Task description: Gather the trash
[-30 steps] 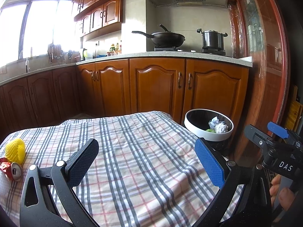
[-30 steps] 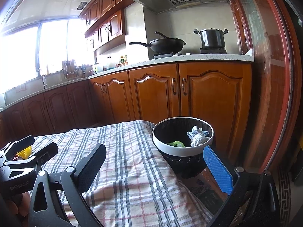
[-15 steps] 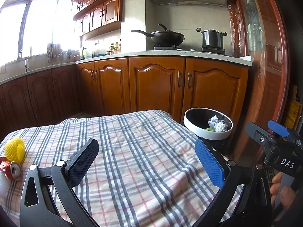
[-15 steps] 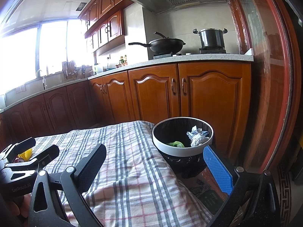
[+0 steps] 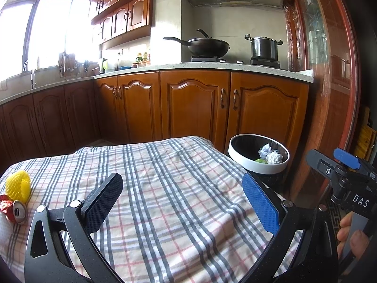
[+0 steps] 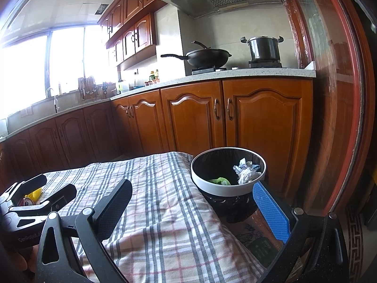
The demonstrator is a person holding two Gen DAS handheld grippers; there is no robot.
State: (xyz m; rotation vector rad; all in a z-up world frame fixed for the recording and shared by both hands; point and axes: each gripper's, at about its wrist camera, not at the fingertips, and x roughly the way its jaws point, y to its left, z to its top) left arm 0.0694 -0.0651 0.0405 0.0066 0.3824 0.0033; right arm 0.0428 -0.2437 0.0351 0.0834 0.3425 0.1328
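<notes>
A black trash bin with a white rim (image 5: 256, 165) (image 6: 226, 188) stands past the table's right edge, holding crumpled white paper (image 6: 246, 173) and a green scrap (image 6: 220, 181). A yellow foam net (image 5: 18, 185) and a crushed red can (image 5: 13, 211) lie at the table's far left; the net also shows in the right wrist view (image 6: 34, 193). My left gripper (image 5: 182, 202) is open and empty over the checked tablecloth (image 5: 169, 179). My right gripper (image 6: 192, 206) is open and empty at the table's right edge, just before the bin.
Wooden kitchen cabinets (image 5: 193, 108) and a counter with a wok (image 5: 205, 46) and a pot (image 5: 262, 47) run behind the table. A red-framed glass door (image 5: 334, 89) stands at the right. The floor beside the bin has a patterned mat (image 6: 353, 226).
Both grippers stay open and almost still. The left view has drifted slightly, so the bin sits a little higher and left in it.
</notes>
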